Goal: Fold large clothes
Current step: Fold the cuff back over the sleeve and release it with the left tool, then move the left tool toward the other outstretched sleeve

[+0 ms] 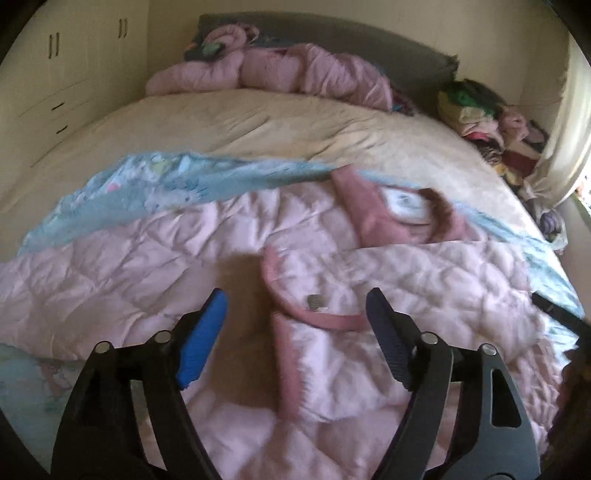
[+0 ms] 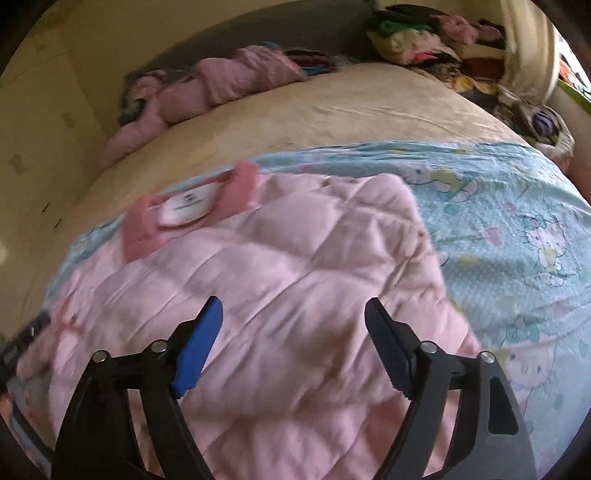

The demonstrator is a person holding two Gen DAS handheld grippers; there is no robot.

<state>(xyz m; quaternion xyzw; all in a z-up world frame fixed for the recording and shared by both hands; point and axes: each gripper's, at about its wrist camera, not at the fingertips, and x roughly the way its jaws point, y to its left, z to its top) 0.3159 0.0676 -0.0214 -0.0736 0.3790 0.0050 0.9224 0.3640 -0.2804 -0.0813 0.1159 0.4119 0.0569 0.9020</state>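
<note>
A pink quilted jacket (image 1: 140, 280) lies spread on a light blue cartoon-print sheet (image 1: 122, 184) on the bed. Its darker pink collar with a white label (image 1: 402, 203) points to the far side. A front flap with a metal snap (image 1: 314, 301) is folded over the middle. My left gripper (image 1: 297, 295) is open and empty just above that flap. In the right wrist view the jacket (image 2: 280, 273) fills the middle, collar and label (image 2: 184, 206) at the far left. My right gripper (image 2: 293, 304) is open and empty above the jacket's right half.
A beige bedcover (image 1: 240, 125) covers the far half of the bed. A second pink padded garment (image 1: 273, 70) lies by the grey headboard (image 1: 332, 33). A heap of mixed clothes (image 1: 484, 118) sits at the far right corner. Cream wardrobes (image 1: 55, 66) stand at the left.
</note>
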